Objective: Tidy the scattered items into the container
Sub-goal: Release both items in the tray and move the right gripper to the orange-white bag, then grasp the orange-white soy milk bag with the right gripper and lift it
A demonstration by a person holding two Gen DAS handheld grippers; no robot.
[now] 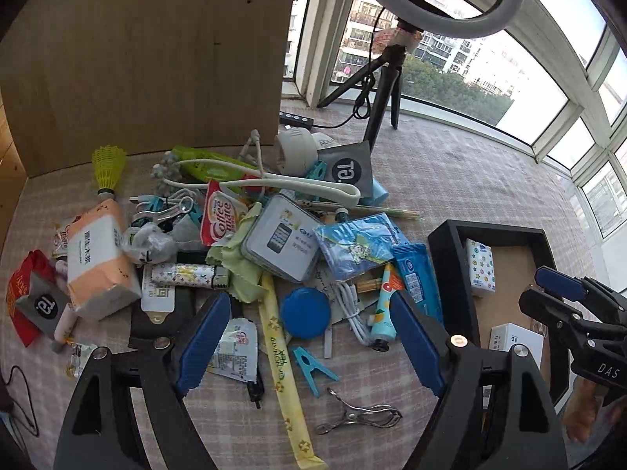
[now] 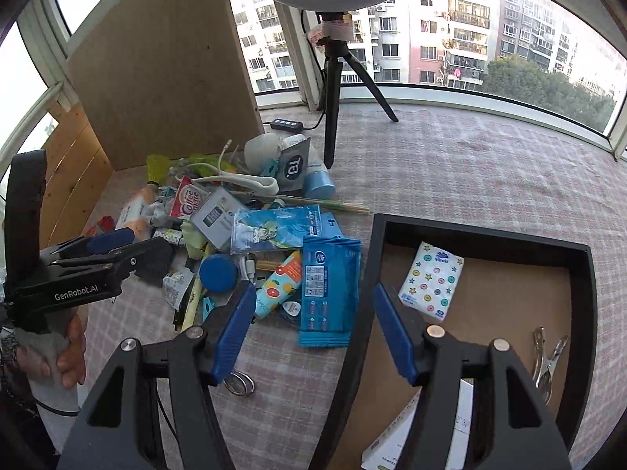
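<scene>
A heap of small items covers the checked cloth: a blue round lid [image 1: 305, 312], a yellow paper stick [image 1: 283, 368], a blue clothes peg [image 1: 313, 368], a metal clip [image 1: 358, 419], a blue wipes pack [image 2: 329, 291], a fruit-print tube [image 2: 279, 284]. The black tray [image 2: 482, 235] stands to the right and holds a star-print tissue pack [image 2: 431, 282], a metal clip [image 2: 546, 360] and a white box [image 1: 515, 336]. My left gripper [image 1: 309, 337] is open and empty above the lid and stick. My right gripper [image 2: 313, 333] is open and empty over the tray's left wall.
A wooden board [image 1: 149, 51] stands behind the heap. A ring light on a tripod [image 2: 333, 78] stands at the back, with its cable controller [image 2: 286, 125] on the cloth. Windows curve round the far side. A metal ring [image 2: 239, 384] lies near my right gripper.
</scene>
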